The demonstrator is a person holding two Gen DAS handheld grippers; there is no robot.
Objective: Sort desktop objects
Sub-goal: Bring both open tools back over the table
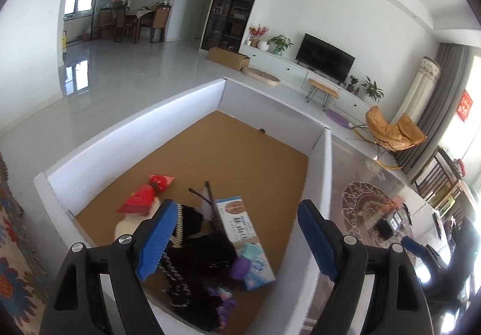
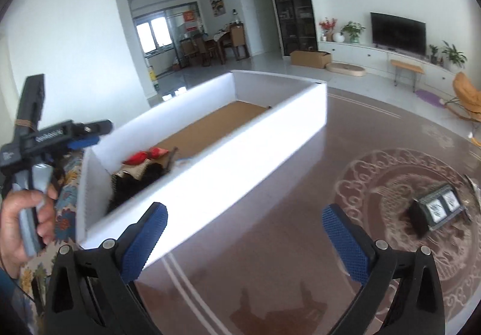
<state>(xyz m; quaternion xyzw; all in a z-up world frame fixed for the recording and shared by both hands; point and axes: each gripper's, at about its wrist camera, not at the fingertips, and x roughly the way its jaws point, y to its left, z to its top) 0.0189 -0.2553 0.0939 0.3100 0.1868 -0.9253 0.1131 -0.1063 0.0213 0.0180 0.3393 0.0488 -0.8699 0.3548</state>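
My left tongs [image 1: 231,242] hang open over the white box [image 1: 129,130], which holds a red packet [image 1: 141,196], black comb [image 1: 192,226] and blue carton [image 1: 240,232]. My right tongs [image 2: 245,242] gape empty above the table [image 2: 270,184].

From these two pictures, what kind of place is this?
Most likely the living room of a home. A television stands on a low white cabinet with potted plants, an orange lounge chair sits nearby, and a dining table shows farther back.
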